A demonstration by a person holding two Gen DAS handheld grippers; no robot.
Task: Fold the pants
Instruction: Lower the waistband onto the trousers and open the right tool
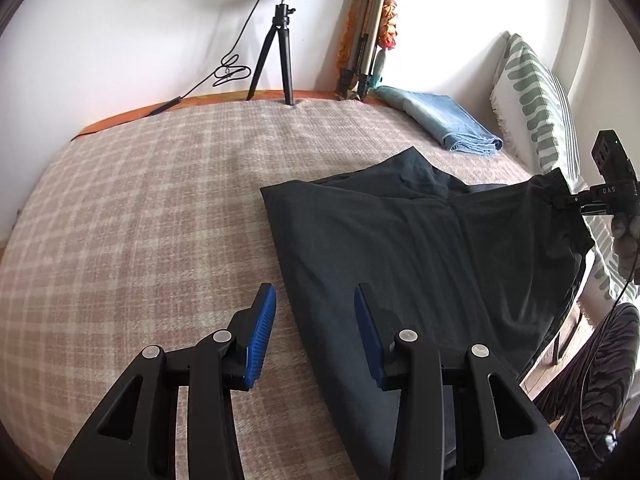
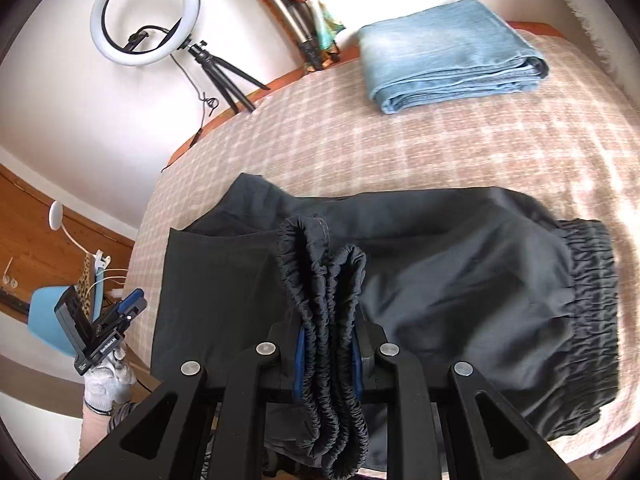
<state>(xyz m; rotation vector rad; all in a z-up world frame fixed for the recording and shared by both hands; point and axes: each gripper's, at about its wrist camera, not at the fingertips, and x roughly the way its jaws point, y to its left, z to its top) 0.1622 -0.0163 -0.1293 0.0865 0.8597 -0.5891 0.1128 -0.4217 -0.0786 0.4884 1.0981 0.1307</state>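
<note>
Right under our lens the left gripper [image 1: 315, 336] stands wide, its blue pads [image 1: 262, 336] apart with nothing between them, hovering over the near edge of the black pants [image 1: 400, 248] where cloth meets the checked blanket [image 1: 140, 220]; on the other side our right gripper [image 2: 326, 354] is clamped tight on bunched elastic cuffs [image 2: 320, 280], the gathered fabric squeezed between its blue pads and lifted off the bed; the pants themselves lie spread across the blanket, elastic waistband [image 2: 588, 300] out at the right of the right wrist view; folded blue jeans [image 2: 448, 56] sit well apart near the wall; a ring light [image 2: 146, 16] on its tripod stands behind the bed; a striped pillow [image 1: 536, 104] leans by the wall.
</note>
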